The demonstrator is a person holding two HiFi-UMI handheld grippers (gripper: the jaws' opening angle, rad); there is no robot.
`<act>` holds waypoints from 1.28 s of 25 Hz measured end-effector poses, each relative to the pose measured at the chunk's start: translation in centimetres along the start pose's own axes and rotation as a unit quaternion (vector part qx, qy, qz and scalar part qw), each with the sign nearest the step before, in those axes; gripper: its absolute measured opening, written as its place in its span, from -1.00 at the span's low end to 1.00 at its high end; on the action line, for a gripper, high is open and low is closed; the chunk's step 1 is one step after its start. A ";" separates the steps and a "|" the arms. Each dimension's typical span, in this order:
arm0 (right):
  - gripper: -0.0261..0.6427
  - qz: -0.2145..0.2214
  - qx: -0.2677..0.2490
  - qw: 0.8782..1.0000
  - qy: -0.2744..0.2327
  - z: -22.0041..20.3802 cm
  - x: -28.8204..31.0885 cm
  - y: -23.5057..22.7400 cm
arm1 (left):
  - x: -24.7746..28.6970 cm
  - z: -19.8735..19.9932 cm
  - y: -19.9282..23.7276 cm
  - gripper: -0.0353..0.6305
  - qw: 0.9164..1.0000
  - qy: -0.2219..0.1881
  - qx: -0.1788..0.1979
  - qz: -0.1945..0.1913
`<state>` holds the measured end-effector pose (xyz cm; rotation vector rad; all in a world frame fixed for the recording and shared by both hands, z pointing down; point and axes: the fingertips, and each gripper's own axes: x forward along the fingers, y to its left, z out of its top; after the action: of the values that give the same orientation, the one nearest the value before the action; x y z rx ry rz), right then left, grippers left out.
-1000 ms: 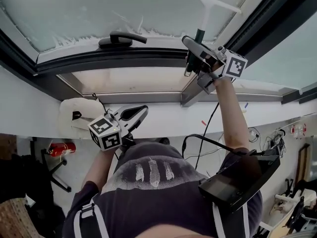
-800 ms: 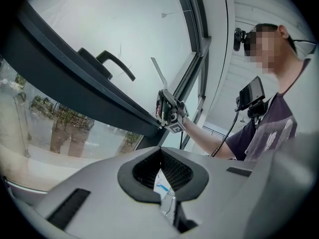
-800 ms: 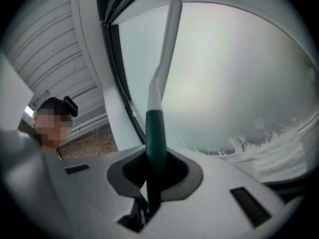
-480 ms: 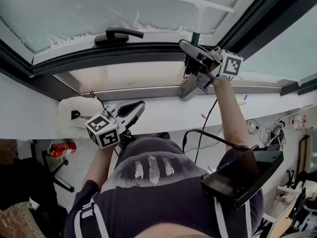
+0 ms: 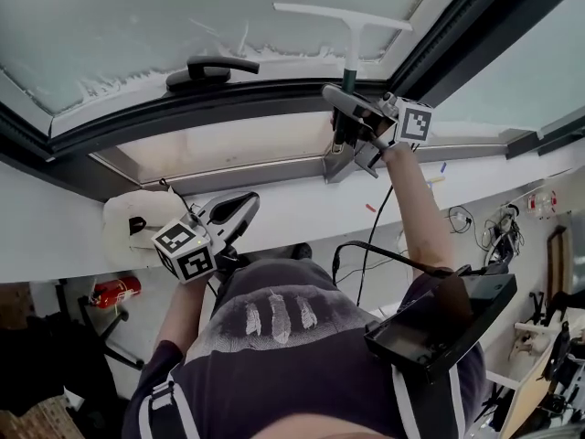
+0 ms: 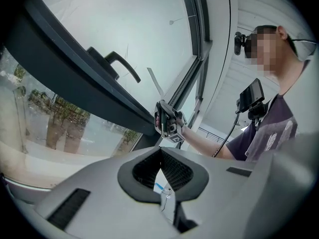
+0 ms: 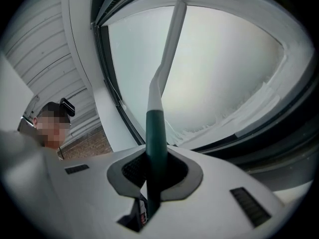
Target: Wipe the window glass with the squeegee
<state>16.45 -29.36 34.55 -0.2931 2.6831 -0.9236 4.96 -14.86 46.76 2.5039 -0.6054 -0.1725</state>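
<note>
One squeegee [image 5: 352,39] is lying against the window glass [image 5: 137,26] at upper centre, and the right claw [image 5: 350,122] is clamping its green handle. The left claw [image 5: 239,207], lower left, is hanging closed and empty. One window handle [image 5: 208,69] is sitting left of the squeegee.

The white sill [image 5: 302,213] bears a pale bundle [image 5: 132,227] and small coloured bits [image 5: 369,208].

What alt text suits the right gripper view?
The right tool is shut on the dark green handle of a white squeegee, which reaches up across the pale window glass. A person wearing a head camera shows at lower left.
</note>
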 end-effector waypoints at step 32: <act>-0.83 0.059 -0.101 0.992 0.047 0.0 5.2 8.7 | -0.8 1.5 -1.4 -0.88 0.998 -0.013 0.018 0.063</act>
<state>10.76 -24.09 28.08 -0.1328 2.8500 -0.6469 4.42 -14.20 44.78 2.4911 -0.7825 -0.1490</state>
